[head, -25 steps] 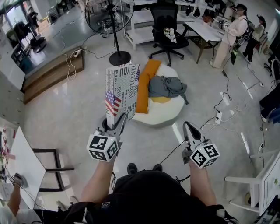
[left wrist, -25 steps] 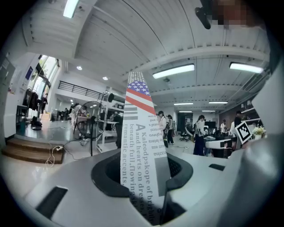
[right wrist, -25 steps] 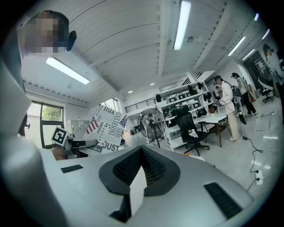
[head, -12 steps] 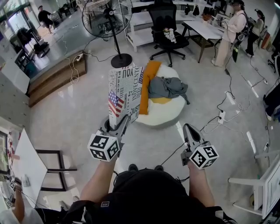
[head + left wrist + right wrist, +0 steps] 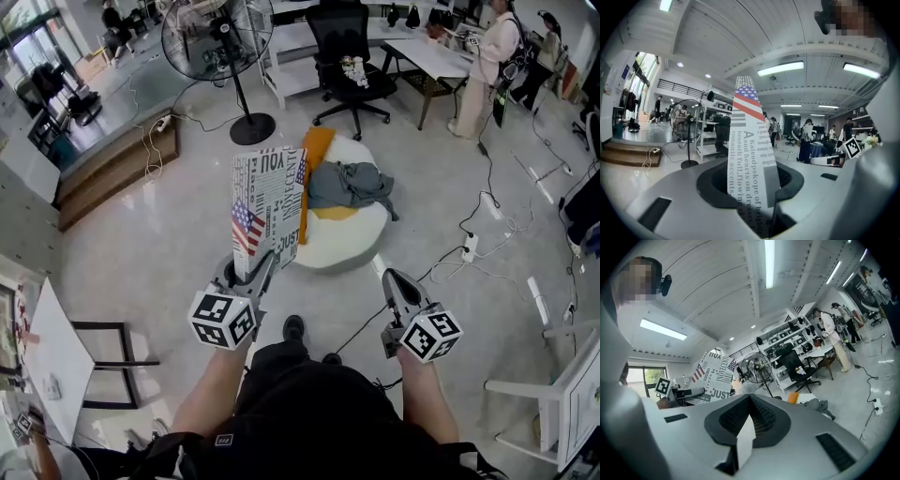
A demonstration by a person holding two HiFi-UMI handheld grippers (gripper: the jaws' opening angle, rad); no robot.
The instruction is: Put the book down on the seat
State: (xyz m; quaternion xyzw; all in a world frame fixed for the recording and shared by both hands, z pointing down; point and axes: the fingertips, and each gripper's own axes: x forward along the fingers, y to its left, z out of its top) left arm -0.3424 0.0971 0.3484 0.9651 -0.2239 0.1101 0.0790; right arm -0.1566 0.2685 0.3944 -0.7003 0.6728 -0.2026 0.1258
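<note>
The left gripper (image 5: 246, 272) pinches the book (image 5: 269, 211) upright at 9 o'clock of the white seat (image 5: 352, 242), which has drawn nearer with a forward step. The right gripper (image 5: 398, 286), pressed together, carries nothing; the set-down looks close.

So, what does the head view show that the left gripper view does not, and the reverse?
Only the head view: the white round seat with grey clothes and an orange cushion on it. Only the left gripper view: ceiling lights and the print on the edge of the book. Both: the book clamped upright in the left gripper, and the standing fan.
</note>
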